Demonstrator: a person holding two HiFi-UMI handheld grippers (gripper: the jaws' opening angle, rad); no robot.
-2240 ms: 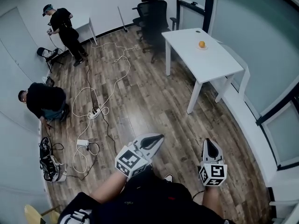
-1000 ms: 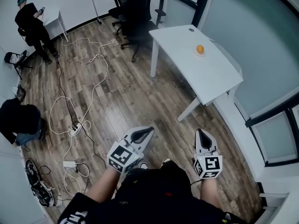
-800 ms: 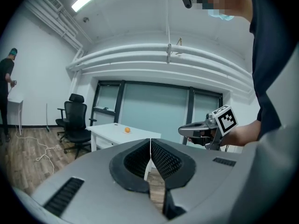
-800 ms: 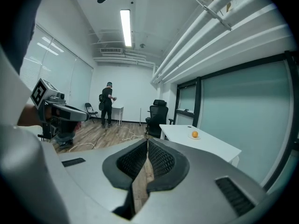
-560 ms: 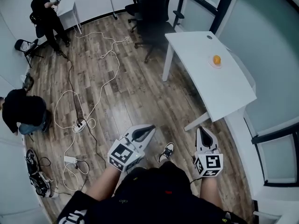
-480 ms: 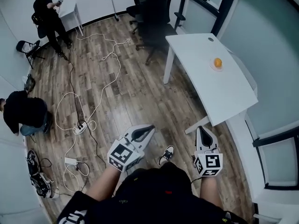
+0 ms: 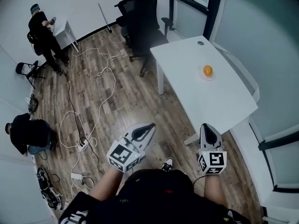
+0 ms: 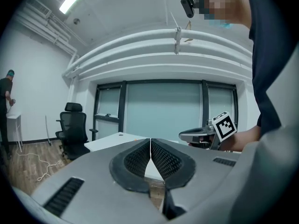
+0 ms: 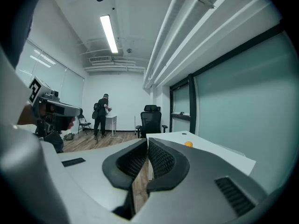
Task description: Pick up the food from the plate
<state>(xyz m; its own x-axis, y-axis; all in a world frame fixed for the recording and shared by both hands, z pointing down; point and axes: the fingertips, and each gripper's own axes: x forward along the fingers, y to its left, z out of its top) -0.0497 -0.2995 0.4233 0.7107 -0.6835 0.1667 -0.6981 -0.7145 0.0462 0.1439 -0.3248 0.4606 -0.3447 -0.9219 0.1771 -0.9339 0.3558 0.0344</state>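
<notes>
Head view: the left gripper (image 7: 148, 125) and right gripper (image 7: 208, 126) are held side by side low in the frame, both pointing up the picture over the wood floor (image 7: 126, 92). The food (image 7: 208, 70), a small orange ball, sits on a plate (image 7: 208, 77) on the white table (image 7: 219, 101), well apart from both grippers. It lies ahead of the right gripper, on the far half of the tabletop. Black chairs (image 7: 140, 15) stand past the table's far end, and white cables (image 7: 96, 101) trail across the floor.

Left gripper view: the jaws are pressed together at the tips (image 8: 150, 141), with nothing between them. The table's edge (image 8: 112, 141) shows just behind them, and the right gripper (image 8: 205, 134) is off to the side. The food is too small to pick out here.

Right gripper view: the jaws meet at the tips (image 9: 147, 141) and are empty. The food (image 9: 188, 144) is on the table (image 9: 217, 154), beyond the jaws and to the right of their line, not touching them.
</notes>
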